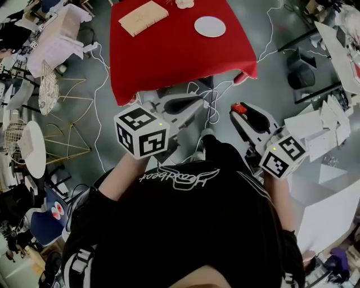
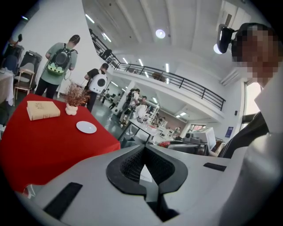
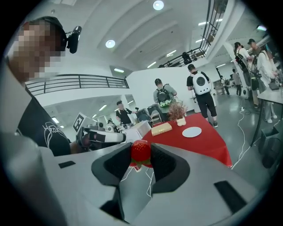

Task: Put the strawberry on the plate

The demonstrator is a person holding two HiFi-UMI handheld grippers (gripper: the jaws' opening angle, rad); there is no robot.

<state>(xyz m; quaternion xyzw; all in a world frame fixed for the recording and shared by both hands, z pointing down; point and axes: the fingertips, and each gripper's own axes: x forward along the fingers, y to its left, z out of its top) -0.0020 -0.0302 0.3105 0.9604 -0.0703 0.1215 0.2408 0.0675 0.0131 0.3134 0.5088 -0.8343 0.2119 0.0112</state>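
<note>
Two dark pads of the right gripper (image 3: 141, 155) are pressing on the strawberry (image 3: 140, 151) from both sides, gripping it at their tips with its green leaves hanging below. The left gripper (image 2: 145, 167) is keeping its jaws together with nothing between them.

In the head view both grippers are hovering over grey floor and loose cables at mid-frame, close to the person's body. The white plate (image 1: 210, 26) is sitting bare at the top of the frame, on the red tablecloth (image 1: 169, 56), well apart from the berry. A tan book (image 1: 143, 17) is lying to the plate's left, and a small vase of dried flowers (image 3: 177, 113) is standing behind them.

Judging by this, the carry is under way and the placing is not yet done. The next move is calling for the right gripper to go forward over the table edge, lower onto the plate's middle, and only then part its jaws gently, since a round berry is likely to roll.
</note>
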